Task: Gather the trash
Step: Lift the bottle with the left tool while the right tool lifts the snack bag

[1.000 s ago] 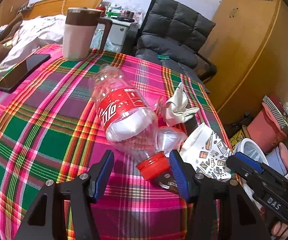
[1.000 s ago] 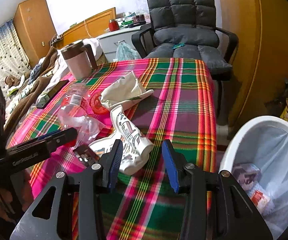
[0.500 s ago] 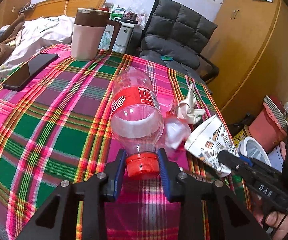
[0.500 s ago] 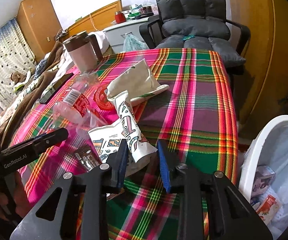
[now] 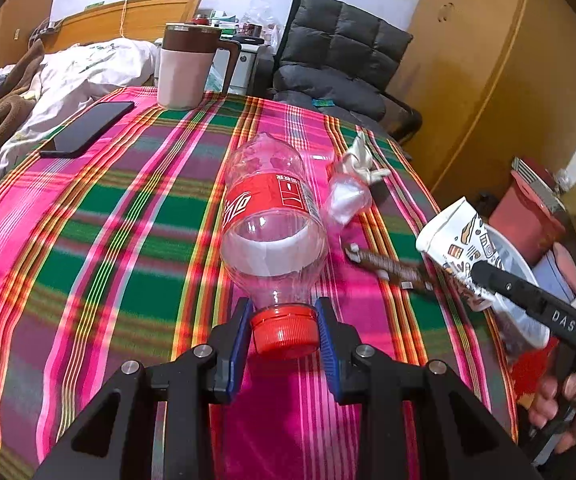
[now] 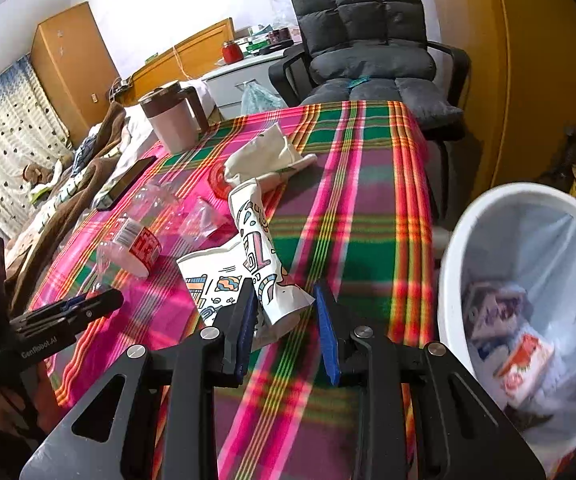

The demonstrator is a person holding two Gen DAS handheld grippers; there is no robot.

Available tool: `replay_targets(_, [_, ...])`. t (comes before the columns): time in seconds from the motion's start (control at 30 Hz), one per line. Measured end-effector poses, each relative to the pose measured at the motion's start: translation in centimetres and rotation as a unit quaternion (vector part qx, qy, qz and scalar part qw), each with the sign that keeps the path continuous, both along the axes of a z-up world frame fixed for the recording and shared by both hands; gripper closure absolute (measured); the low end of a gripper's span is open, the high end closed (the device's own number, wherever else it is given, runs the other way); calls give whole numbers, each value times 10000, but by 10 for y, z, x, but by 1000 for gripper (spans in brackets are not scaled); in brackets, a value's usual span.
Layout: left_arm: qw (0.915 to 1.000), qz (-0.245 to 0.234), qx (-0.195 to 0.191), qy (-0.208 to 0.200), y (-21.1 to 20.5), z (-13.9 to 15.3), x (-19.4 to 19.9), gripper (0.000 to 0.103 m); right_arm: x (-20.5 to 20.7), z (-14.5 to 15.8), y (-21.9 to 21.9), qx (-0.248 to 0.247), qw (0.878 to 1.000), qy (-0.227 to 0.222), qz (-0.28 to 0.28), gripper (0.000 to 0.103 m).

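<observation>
1. Trash is lying across one plaid tablecloth (image 5: 88, 240); nearest, at bottom centre of the left wrist view, the left gripper (image 5: 284, 334) is clamping its blue pads narrowly on the red cap (image 5: 283, 330) of one clear plastic bottle (image 5: 274, 216), which is stretching up the frame with its red label facing up.
2. At bottom centre of the right wrist view, the right gripper (image 6: 286, 320) is pinching one crumpled patterned paper cup (image 6: 260, 252); its left pad is pressing the paper, while contact at the right pad is hard to make out. In the left wrist view the same cup is showing at right, off the table edge.
3. Just right of the bottle, one brown wrapper (image 5: 392, 270) is lying blurred, with a crinkled clear plastic scrap (image 5: 346, 198) above it touching the bottle's side.
4. Beyond these, one white crumpled paper bag (image 6: 266, 156) is sitting mid-table.
5. At lower right of the right wrist view, one white bin (image 6: 460, 248) with a clear liner is standing beside the table, holding several cartons too blurred to count.
6. Towards the upper left, one black phone (image 5: 88, 128) is lying flat, and one pink mug (image 5: 186, 68) with a brown lid is standing at the far edge.
7. Farthest, one grey padded chair (image 6: 364, 40) is standing behind the table.
</observation>
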State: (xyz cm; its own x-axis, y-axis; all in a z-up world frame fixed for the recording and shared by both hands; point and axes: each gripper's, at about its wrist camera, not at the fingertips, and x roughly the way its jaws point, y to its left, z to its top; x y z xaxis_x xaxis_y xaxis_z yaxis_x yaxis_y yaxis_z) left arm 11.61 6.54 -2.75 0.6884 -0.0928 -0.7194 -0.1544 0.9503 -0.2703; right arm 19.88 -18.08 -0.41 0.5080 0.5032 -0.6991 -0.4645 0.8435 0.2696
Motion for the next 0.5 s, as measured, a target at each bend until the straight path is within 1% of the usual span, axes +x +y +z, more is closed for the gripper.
replay_targets(0.13, [9999, -96, -57, 50, 0, 0, -26, 71, -13, 0, -4, 15, 10000, 33, -4, 72])
replay_targets(0.23, [9999, -127, -6, 45, -1, 4, -43, 71, -19, -2, -6, 25, 10000, 71, -18, 72])
replay_targets(0.4, [9999, -113, 64, 10, 0, 9, -56, 70, -23, -2, -8, 55, 9999, 74, -48, 72])
replay_targets(0.47, [9999, -86, 86, 24, 1, 10, -56, 67, -23, -1, -6, 68, 10000, 49, -37, 72])
replay_targets(0.5, [9999, -86, 103, 22, 1, 10, -56, 60, -25, -1, -7, 74, 10000, 34, -33, 72])
